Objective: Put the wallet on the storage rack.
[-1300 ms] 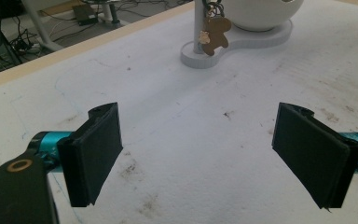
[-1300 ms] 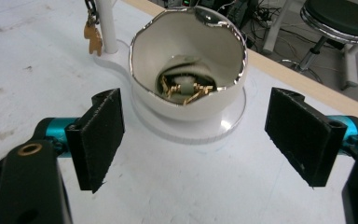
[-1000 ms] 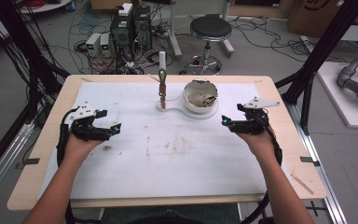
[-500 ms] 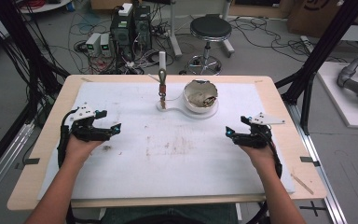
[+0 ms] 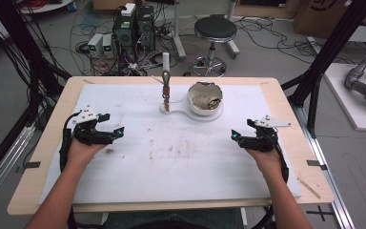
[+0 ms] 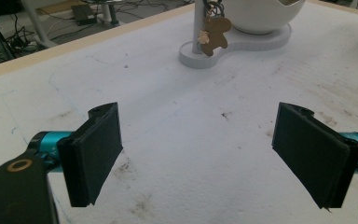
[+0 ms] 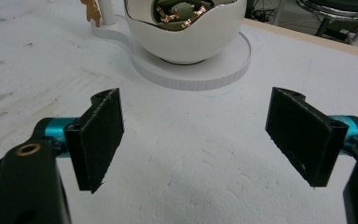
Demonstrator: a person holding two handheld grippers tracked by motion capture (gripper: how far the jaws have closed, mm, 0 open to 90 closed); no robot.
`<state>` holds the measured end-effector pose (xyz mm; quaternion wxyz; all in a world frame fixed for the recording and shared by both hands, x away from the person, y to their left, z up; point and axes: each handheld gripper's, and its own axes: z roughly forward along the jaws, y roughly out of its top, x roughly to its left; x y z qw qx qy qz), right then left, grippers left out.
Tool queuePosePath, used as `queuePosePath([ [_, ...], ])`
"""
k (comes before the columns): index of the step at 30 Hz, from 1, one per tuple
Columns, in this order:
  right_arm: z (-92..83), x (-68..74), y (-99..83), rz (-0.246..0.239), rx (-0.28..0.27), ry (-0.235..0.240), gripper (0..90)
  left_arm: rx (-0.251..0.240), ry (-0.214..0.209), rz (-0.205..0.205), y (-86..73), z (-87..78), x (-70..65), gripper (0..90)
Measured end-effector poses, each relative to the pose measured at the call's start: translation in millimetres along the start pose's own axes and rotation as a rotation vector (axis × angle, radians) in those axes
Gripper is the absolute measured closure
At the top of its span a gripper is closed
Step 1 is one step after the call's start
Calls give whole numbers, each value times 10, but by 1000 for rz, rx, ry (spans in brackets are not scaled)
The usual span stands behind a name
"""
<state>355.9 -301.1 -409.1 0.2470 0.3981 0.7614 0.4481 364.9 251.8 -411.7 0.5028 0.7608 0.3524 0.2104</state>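
A white egg-shaped bowl [image 5: 205, 98] [image 7: 186, 42] stands on a white base [image 5: 174, 109] [image 7: 196, 74] at the far middle of the table, with several metal trinkets [image 7: 177, 11] inside. Beside it rises a white post [image 5: 166, 64] [image 6: 199, 23], and a brown gingerbread-figure charm [image 5: 166, 90] [image 6: 214, 32] hangs from it. My left gripper [image 5: 115, 132] [image 6: 200, 154] rests low over the mat at the left, open and holding nothing. At the right, my right gripper [image 5: 236, 137] [image 7: 196, 140] is open and holds nothing, pointing toward the bowl.
A stained white mat [image 5: 181, 162] covers the wooden table [image 5: 286, 109]. Beyond the far edge are a stool [image 5: 214, 28], computer boxes [image 5: 133, 24] and loose cables on the floor. Black frame struts [image 5: 329, 52] stand at both sides.
My right gripper has sunk toward the mat and drawn back a little toward the person. The left gripper has kept still.
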Motion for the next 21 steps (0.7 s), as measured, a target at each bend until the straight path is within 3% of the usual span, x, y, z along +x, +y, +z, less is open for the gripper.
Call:
queuePosePath([
  [21, 29, -10, -5, 7, 13, 2, 197, 9, 6, -1, -11, -5, 3, 158],
])
